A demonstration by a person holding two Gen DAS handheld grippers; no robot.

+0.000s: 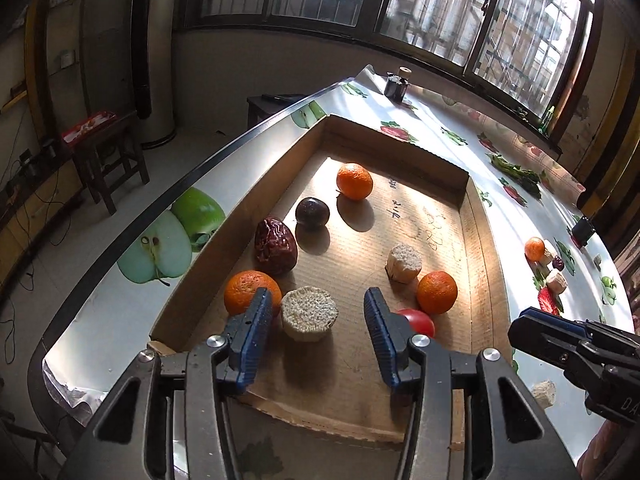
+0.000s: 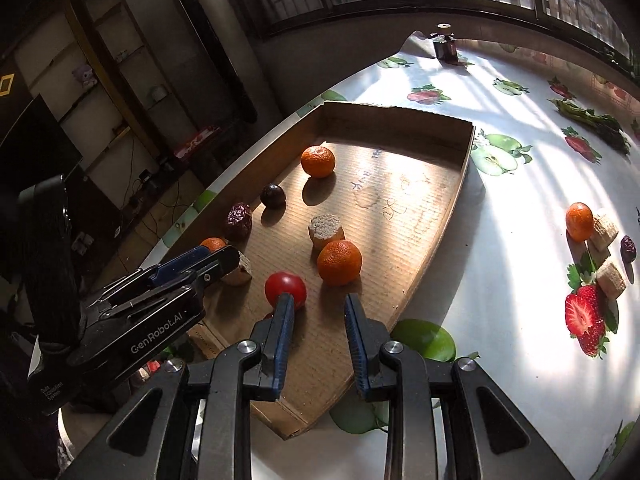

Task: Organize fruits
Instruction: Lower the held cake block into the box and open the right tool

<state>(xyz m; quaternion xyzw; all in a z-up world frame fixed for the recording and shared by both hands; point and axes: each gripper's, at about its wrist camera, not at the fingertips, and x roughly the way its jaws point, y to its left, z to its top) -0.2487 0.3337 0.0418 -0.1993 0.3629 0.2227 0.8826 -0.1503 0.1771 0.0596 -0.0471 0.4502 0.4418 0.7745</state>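
A shallow cardboard tray (image 1: 474, 216) (image 2: 460, 184) holds three oranges (image 1: 354, 181) (image 1: 252, 292) (image 1: 437, 292), a dark plum (image 1: 312, 212), a red date (image 1: 275, 246), two pale cut pieces (image 1: 309, 313) (image 1: 404, 263) and a red tomato (image 1: 418, 320) (image 2: 285, 289). My left gripper (image 1: 318, 312) is open and empty over the tray's near end, just above the round pale piece. My right gripper (image 2: 318, 312) is open and empty, just right of the tomato. It also shows in the left wrist view (image 1: 532, 332).
On the fruit-print tablecloth (image 2: 500, 280) right of the tray lie an orange (image 2: 579, 221), pale cut pieces (image 2: 610, 280), and a dark date (image 2: 628, 249). Green vegetables (image 2: 592, 120) and a dark jar (image 2: 445, 46) stand farther back. The table edge runs along the left.
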